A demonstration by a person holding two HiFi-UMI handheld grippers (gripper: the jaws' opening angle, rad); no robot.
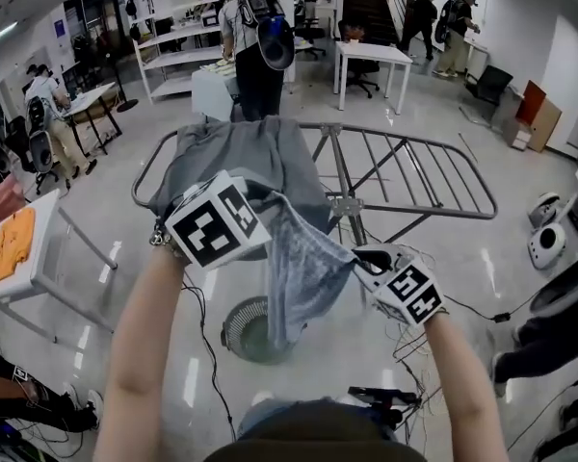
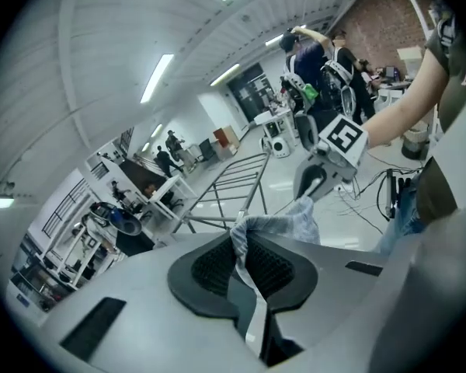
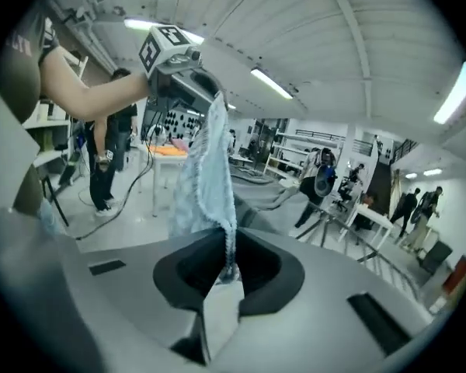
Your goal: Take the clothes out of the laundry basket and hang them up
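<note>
A light blue-grey cloth (image 1: 303, 268) hangs stretched between both grippers above the round laundry basket (image 1: 243, 333) on the floor. My left gripper (image 1: 255, 210) is shut on one corner of the cloth (image 2: 283, 222), which is pinched between its pads (image 2: 217, 266). My right gripper (image 1: 368, 258) is shut on the other corner, and the cloth (image 3: 206, 169) rises from its jaws toward the left gripper (image 3: 188, 84). The right gripper (image 2: 314, 185) also shows in the left gripper view. A grey garment (image 1: 231, 157) lies draped over the left end of the metal drying rack (image 1: 414, 176).
A white table (image 1: 39, 258) with an orange cloth (image 1: 10, 243) stands at the left. A person (image 1: 258, 61) stands just beyond the rack. Cables (image 1: 482, 311) run over the floor at the right, near white devices (image 1: 547, 243). More tables, shelves and people fill the background.
</note>
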